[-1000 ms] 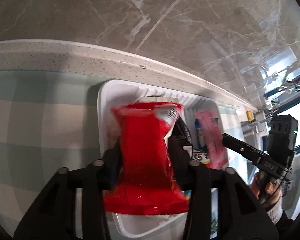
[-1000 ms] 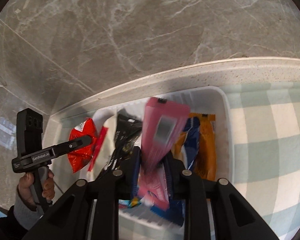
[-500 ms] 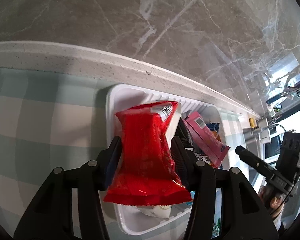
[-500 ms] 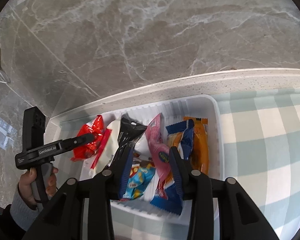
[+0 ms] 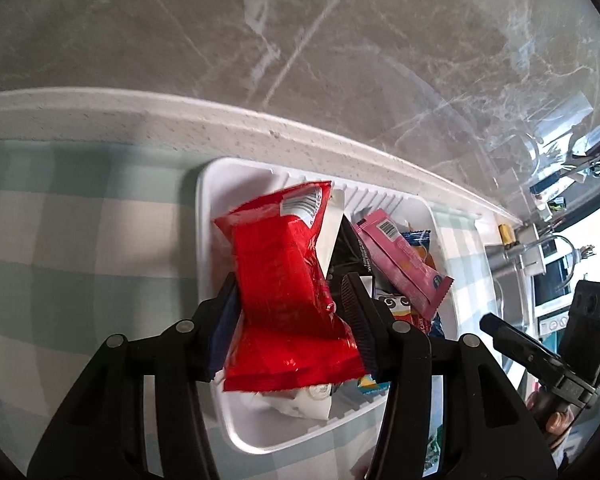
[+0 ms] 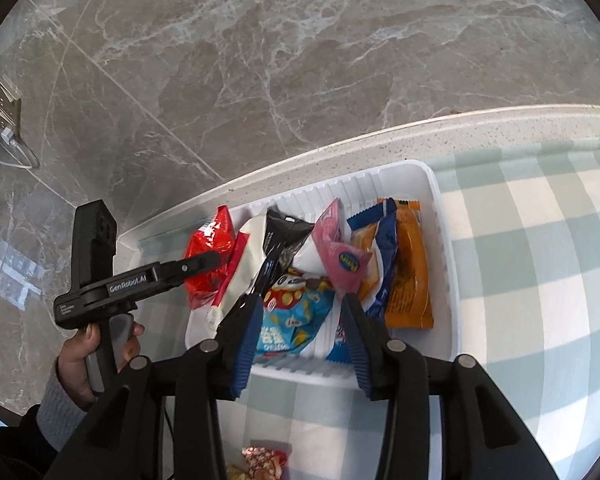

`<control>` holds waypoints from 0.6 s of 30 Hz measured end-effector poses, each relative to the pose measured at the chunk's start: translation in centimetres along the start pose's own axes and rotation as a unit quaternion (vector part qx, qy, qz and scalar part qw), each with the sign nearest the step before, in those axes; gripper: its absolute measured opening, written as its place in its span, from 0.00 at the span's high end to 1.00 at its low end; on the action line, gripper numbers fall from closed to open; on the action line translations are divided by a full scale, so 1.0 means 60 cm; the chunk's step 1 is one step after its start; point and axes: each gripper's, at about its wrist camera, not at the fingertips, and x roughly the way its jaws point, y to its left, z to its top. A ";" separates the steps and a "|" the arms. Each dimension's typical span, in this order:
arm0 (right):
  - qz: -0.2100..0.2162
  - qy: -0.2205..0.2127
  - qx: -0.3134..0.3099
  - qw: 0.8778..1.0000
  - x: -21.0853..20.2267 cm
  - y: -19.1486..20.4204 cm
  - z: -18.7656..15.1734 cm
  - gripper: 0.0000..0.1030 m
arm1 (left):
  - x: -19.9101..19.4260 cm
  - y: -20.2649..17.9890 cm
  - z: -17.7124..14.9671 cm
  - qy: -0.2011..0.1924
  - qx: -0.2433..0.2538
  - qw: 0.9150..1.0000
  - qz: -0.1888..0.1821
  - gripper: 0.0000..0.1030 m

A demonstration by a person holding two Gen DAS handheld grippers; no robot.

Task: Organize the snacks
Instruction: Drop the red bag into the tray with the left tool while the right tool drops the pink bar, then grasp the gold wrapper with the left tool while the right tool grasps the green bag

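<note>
A white tray (image 5: 208,216) (image 6: 444,216) lies on the checked cloth and holds several snack packs. My left gripper (image 5: 290,308) is shut on a red snack bag (image 5: 288,292) and holds it over the tray's left end; the bag also shows in the right wrist view (image 6: 210,248). My right gripper (image 6: 300,308) is open and empty above the tray's near rim. A pink pack (image 6: 336,252) (image 5: 404,264) leans among a black pack (image 6: 284,232), a blue pack (image 6: 296,316) and an orange pack (image 6: 408,280).
The tray sits against a speckled white ledge (image 6: 500,128) below a grey marble wall (image 6: 300,60). A small red-gold wrapped snack (image 6: 264,460) lies on the cloth near me. Kitchen clutter (image 5: 556,208) stands at the far right.
My right gripper has let go of the pink pack into the tray, opened and pulled back. My left gripper has kept the red bag and drawn back slightly.
</note>
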 end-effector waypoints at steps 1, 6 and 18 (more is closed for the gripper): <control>0.001 -0.001 0.001 1.000 -0.004 0.000 -0.003 0.54 | -0.007 -0.001 0.000 -0.003 0.003 1.000 0.003 0.52; 0.007 -0.007 0.006 1.000 -0.033 0.008 -0.026 0.53 | -0.059 -0.012 -0.016 -0.022 0.033 0.999 0.017 0.51; -0.019 -0.005 -0.005 1.000 -0.098 0.029 -0.143 0.45 | -0.142 -0.081 -0.164 0.001 0.150 0.989 0.003 0.50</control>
